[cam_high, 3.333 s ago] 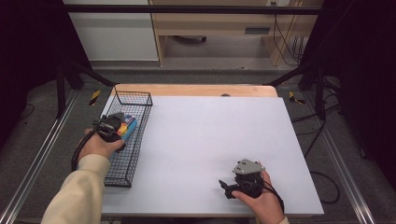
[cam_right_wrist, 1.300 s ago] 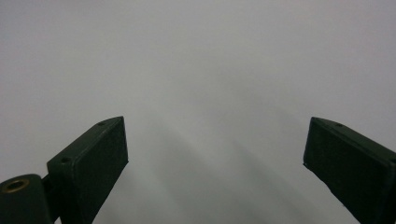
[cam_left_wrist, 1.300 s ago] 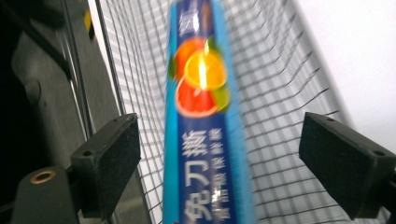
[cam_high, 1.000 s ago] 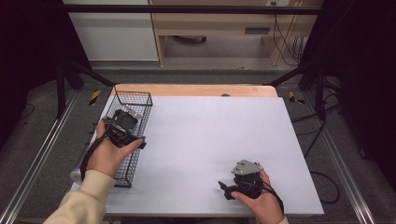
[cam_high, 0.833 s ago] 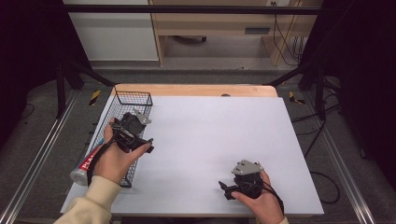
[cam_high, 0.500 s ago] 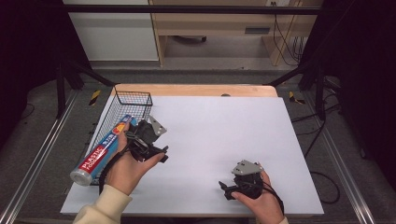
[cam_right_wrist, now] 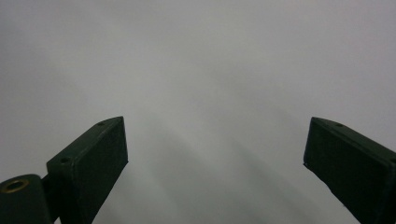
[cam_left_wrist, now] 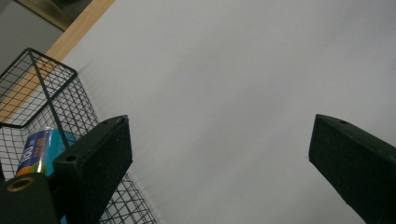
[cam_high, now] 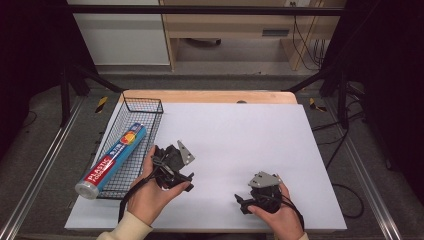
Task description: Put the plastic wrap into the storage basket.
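Lying slantwise in the black wire basket (cam_high: 148, 107) at the table's left edge, the blue plastic-wrap roll (cam_high: 112, 159) looks light, stiff and slick; mid-length suits gripping. Both grippers' jaws stand released, the left gripper's (cam_high: 172, 167) having just been opening with nothing between them.

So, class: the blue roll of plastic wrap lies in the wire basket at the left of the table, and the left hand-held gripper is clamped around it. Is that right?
Not quite. The blue roll of plastic wrap does lie in the wire basket, but the left hand-held gripper isn't clamped around it: its jaws have just been opening and stand apart over bare table, as the left gripper view shows.
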Action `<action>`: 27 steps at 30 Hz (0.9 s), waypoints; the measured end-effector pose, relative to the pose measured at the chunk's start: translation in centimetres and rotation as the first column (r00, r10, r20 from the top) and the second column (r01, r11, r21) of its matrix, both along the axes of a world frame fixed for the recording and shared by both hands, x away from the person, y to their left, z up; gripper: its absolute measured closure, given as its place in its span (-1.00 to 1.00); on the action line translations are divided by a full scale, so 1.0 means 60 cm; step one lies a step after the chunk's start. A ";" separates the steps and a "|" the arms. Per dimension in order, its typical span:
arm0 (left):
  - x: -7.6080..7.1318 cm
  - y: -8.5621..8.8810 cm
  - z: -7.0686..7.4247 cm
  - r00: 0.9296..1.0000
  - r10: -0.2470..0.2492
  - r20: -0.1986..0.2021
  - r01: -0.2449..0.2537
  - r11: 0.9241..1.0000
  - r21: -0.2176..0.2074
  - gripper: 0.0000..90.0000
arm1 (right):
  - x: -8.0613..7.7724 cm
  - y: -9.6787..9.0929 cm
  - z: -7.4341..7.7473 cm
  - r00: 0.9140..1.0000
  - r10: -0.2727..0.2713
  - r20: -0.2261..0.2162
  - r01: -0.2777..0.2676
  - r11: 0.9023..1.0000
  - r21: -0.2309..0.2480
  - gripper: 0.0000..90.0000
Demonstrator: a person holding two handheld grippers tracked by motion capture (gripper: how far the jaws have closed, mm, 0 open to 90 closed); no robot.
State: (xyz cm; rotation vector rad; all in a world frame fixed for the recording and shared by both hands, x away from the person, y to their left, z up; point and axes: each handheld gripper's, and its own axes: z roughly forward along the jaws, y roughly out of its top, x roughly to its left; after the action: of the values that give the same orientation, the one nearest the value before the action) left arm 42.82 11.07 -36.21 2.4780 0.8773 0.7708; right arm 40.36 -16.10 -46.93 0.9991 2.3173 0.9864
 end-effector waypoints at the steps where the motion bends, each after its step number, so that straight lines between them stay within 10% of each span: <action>1: -0.001 -0.002 -0.002 1.000 -0.006 -0.001 0.006 1.000 0.003 -0.86 | 0.000 0.000 0.000 1.000 0.000 0.001 0.000 1.000 0.003 -0.85; 27: -0.001 -0.027 -0.093 0.999 -0.029 -0.045 0.031 0.999 0.043 -0.90 | 0.000 -0.003 0.001 1.000 -0.001 0.008 0.001 1.000 0.002 -0.85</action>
State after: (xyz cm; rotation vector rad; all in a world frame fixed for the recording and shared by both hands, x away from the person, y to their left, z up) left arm 42.73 9.44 -41.78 2.5501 0.8452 0.7348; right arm 40.38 -16.30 -46.89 0.9956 2.3095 0.9910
